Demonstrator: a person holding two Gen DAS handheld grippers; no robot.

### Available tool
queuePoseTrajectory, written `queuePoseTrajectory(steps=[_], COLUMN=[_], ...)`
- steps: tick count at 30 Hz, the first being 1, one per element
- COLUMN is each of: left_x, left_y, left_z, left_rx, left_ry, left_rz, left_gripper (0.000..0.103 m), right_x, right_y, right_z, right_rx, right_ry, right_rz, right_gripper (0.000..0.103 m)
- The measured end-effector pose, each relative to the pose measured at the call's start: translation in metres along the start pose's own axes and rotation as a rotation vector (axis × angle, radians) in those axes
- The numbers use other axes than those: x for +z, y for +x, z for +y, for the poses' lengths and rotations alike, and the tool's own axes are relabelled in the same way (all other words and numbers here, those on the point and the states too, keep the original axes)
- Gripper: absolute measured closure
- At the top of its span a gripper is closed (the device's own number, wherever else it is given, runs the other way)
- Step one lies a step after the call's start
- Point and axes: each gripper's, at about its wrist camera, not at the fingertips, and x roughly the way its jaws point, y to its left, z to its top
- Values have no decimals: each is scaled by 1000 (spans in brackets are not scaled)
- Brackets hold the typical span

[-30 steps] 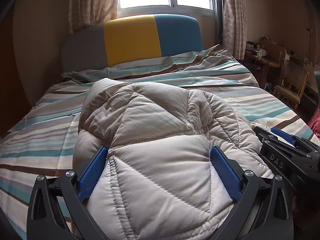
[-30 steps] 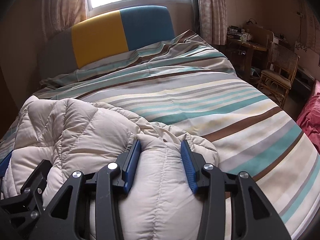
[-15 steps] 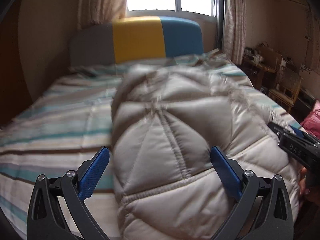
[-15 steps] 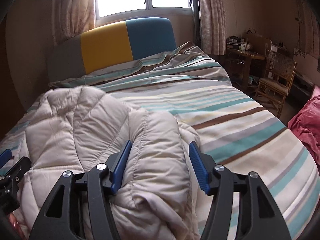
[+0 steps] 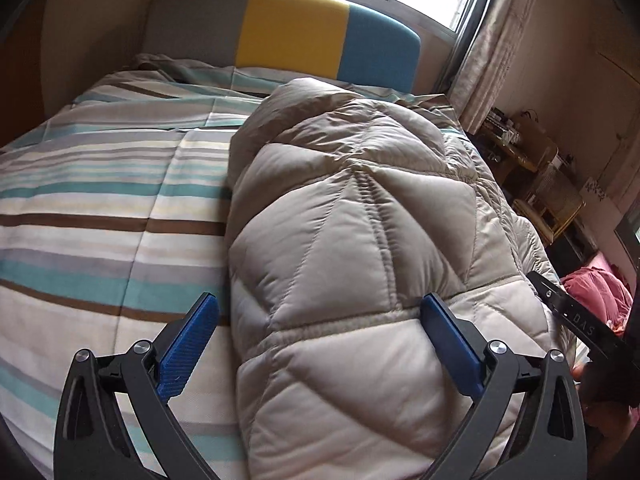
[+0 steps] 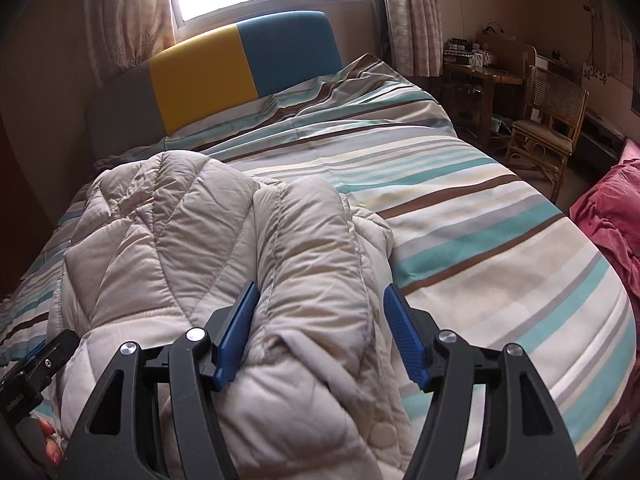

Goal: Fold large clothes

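A beige quilted puffer coat point(image 5: 360, 240) lies bunched lengthwise on the striped bed; it also shows in the right wrist view point(image 6: 224, 248). My left gripper point(image 5: 320, 344) is open wide over the coat's near end, its right pad touching the fabric and its left pad over bare bedding. My right gripper point(image 6: 320, 332) is open around a puffy fold of the coat, with its pads beside the fold. The right gripper's body point(image 5: 580, 328) shows at the right edge of the left wrist view.
The striped duvet point(image 6: 480, 208) covers the bed, with a grey, yellow and blue headboard point(image 6: 224, 68) under a window. A wooden desk point(image 6: 484, 72) and a rattan chair point(image 6: 548, 120) stand right of the bed. A red cloth point(image 6: 612, 216) lies at the right edge.
Both grippers have pulled back and opened off the coat. The left one has swung left, so the coat now sits right of its centre. The coat has settled longer on the bed.
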Motion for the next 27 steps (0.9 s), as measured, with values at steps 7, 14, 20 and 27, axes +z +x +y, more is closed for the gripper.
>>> queuePoseTrajectory(steps=[7,14,20,27], left_x=[-5,-9,-6,-10], left_y=[-19,-14,2,8], left_z=[-1,15,22,14], left_rx=[-8,-116,-173,-205], left_ry=[73,43,15,54], left_rz=[18,112,177,208], left_gripper=[3,3,3,3], right_x=[-6,-15,-15,-16], right_y=[-15,-4,12,40], right_z=[-4,-26,-35,-58], right_rx=[26,152,201,356], right_ry=[27,111,121,258], right_rz=[22,182,249,366], right_gripper=[31,25,16,12])
